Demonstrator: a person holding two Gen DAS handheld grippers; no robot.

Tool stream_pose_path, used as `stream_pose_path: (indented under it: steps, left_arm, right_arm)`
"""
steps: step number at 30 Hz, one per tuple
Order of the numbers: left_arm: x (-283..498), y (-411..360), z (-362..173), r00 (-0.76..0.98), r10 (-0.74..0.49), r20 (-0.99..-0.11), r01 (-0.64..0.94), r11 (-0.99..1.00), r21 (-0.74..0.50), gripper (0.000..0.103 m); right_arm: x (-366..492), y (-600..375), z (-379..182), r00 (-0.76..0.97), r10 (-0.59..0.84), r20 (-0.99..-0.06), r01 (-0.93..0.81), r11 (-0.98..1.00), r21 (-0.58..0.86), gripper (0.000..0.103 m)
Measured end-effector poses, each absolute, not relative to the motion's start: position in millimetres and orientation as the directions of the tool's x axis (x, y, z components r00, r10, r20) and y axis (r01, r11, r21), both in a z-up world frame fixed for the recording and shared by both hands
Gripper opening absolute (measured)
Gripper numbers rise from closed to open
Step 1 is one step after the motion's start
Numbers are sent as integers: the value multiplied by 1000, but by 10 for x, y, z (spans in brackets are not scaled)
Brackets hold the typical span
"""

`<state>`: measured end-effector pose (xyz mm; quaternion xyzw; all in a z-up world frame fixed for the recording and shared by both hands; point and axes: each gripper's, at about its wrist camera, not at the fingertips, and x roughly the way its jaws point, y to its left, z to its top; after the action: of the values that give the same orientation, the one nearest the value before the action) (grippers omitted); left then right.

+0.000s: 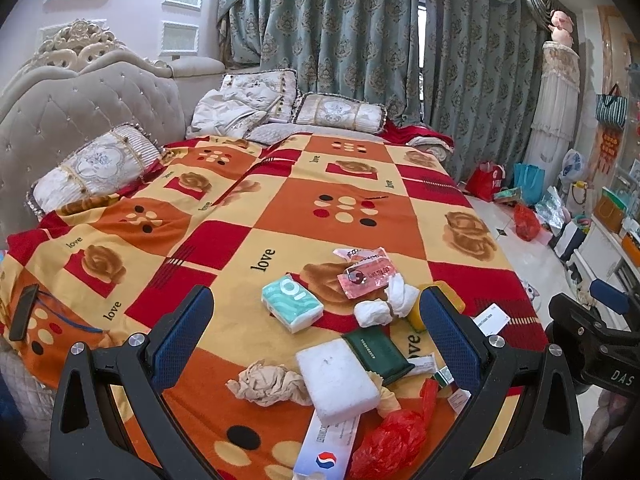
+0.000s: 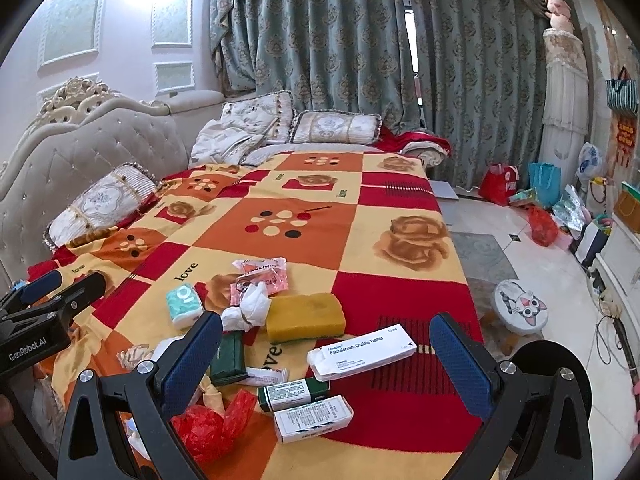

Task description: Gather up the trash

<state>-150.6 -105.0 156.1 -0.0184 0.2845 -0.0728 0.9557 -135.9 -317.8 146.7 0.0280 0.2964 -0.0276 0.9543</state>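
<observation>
Your left gripper (image 1: 320,340) hangs over the near end of the orange, red and cream checked blanket (image 1: 352,152) with its blue-padded fingers spread wide and nothing between them. The trash lies in a loose cluster on that near end. Starting at its left in the left wrist view, you have a crumpled beige paper wad (image 1: 268,382), then a teal and white tissue packet (image 1: 292,307), a white foam block (image 1: 337,376) lying flat with a dark green wallet-like packet (image 1: 380,354) touching its far edge, a knotted white tissue bundle (image 1: 386,304), pink snack wrappers (image 1: 366,272) beyond it, and a crumpled red plastic bag (image 1: 394,436) nearest you. In the right wrist view, your right gripper (image 2: 326,364) is likewise wide open and empty, framing a yellow sponge block (image 2: 306,316), a long white tablet carton (image 2: 362,354), a small green box (image 2: 292,394) and a white medicine box (image 2: 314,418) just beside it. The far half of the blanket is bare up to the pillows. The bed's right edge drops to the pale tiled floor (image 2: 560,280), where a round cat-face stool (image 2: 520,308) stands near the mattress.
</observation>
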Motion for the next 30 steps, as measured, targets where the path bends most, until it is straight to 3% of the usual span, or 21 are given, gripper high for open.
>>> stream_pose_path:
  steps: [18, 30]
  left_arm:
    - [-1492, -973, 1502, 802, -131, -583, 114, 991, -67, 102]
    - [-1438, -829, 1302, 688, -207, -696, 182, 977, -111, 102]
  right_arm:
    - [-1391, -3397, 1276, 771, -48, -635, 84, 996, 27, 103]
    - [-1428, -3475, 820, 671, 31, -741, 11, 999, 51, 102]
